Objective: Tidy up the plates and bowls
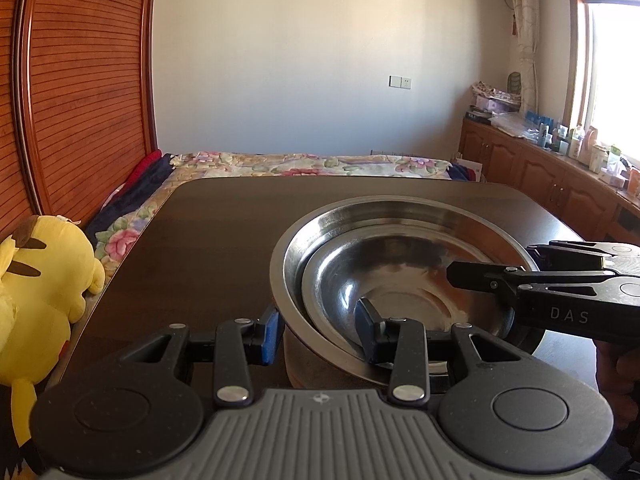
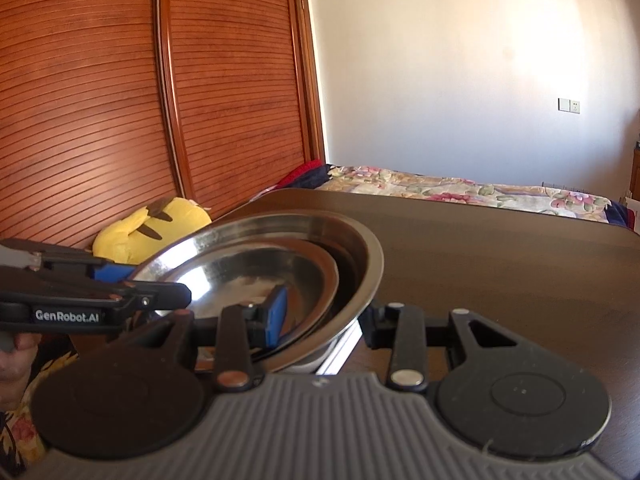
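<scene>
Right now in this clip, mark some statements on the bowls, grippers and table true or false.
1. A smaller steel bowl sits inside a larger steel bowl. True.
2. Both grippers straddle the bowls' rims. True: left gripper, right gripper.
3. The bowls are ceramic. False: shiny metal.
4. A yellow plush toy sits on the dark table. False: it lies beside the table.
</scene>
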`<action>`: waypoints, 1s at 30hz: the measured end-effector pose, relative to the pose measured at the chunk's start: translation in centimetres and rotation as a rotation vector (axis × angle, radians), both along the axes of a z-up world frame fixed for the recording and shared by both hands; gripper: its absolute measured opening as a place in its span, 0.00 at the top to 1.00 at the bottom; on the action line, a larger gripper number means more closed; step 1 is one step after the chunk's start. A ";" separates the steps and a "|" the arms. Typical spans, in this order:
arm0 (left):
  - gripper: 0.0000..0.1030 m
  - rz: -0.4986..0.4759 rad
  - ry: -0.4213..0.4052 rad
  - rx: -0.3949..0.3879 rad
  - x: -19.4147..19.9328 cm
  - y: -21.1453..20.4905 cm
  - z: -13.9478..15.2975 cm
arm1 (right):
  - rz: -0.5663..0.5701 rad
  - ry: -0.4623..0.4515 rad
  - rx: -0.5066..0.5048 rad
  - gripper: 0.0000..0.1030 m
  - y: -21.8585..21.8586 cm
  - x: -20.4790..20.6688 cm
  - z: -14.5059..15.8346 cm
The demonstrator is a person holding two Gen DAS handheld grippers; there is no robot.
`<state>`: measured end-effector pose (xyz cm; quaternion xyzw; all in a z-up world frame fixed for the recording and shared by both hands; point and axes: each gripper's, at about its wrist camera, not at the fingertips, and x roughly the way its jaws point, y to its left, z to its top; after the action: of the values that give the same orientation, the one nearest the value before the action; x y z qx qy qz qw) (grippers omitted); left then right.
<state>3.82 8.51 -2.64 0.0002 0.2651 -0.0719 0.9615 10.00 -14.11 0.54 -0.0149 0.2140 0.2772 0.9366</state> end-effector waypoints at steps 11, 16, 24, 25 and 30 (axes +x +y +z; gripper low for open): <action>0.61 0.002 -0.019 -0.004 -0.5 -0.3 0.1 | 0.002 0.028 0.024 0.59 0.3 0.2 -0.5; 0.61 0.003 -0.019 -0.005 -0.6 -0.4 0.1 | 0.005 0.035 0.028 0.59 0.4 0.2 -0.5; 0.43 0.030 -0.046 0.012 -1.0 -0.2 0.7 | -0.017 0.006 0.032 0.46 -0.4 -0.8 0.3; 0.43 0.032 -0.049 0.014 -1.0 -0.2 0.8 | -0.026 -0.001 0.032 0.46 -0.7 -1.0 0.5; 0.37 0.032 -0.068 0.017 -1.2 -0.7 1.6 | -0.062 -0.027 0.032 0.46 -1.8 -1.9 1.3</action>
<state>2.61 7.84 -1.07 0.0068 0.2327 -0.0543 0.9710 8.07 -15.88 1.80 0.0031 0.1972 0.2510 0.9477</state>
